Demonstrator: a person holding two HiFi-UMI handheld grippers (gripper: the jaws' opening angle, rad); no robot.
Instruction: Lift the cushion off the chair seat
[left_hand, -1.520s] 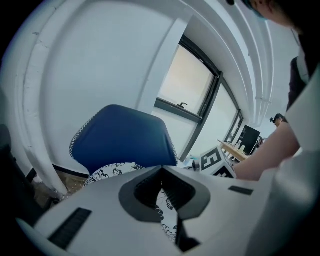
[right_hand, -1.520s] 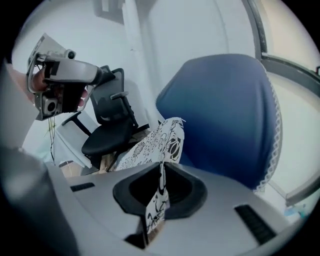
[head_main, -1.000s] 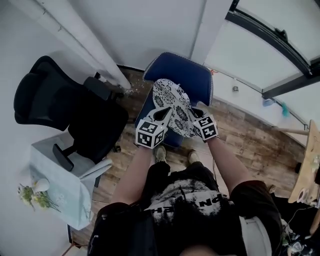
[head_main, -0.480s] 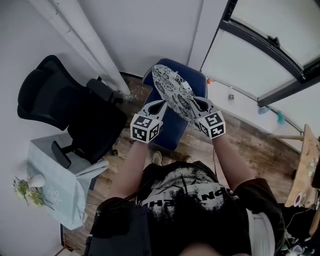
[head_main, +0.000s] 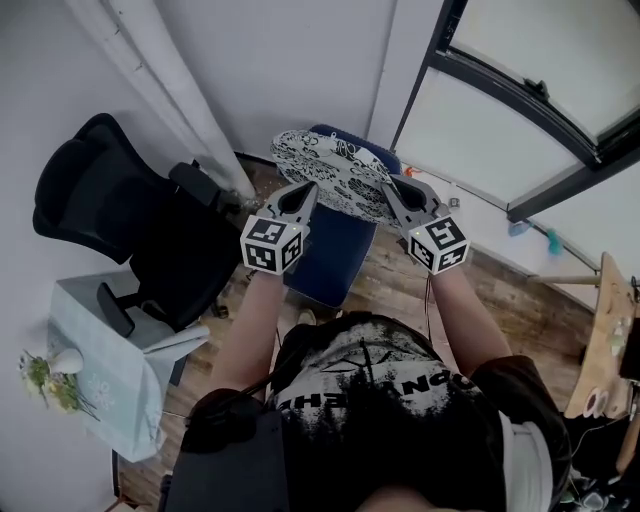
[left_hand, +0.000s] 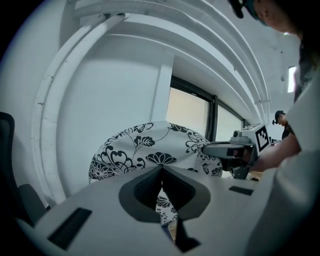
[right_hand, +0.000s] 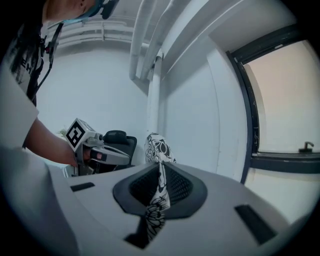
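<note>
Both arms are stretched straight out from the body toward 12 o'clock, elbows nearly locked, forearms side by side with a gap between them. The left claw (head_main: 303, 192) points almost level, marker cube on the near end, and it's clenched on the cushion (head_main: 335, 172) at the near left edge. The right claw (head_main: 393, 186) is just as level and clenched on a pinch of the patterned cloth at the right edge. The fabric runs right through its jaws and hangs out below.

A second ago that cushion sat low, just over the seat, its length running near to far between the two claws. Now both claws are up much higher and the cushion has come up with them, clear of the chair (head_main: 335, 255). The blue seat lies bare underneath at 12 o'clock.

The cushion's also swung round. Its long axis now runs crosswise, from about 10 o'clock to 4 o'clock, spanning from claw to claw. The floral face looks up, and the far rim stands higher than the gripped edge.

An office chair (head_main: 110, 190) is off at 10 o'clock, well apart from the cushion.
</note>
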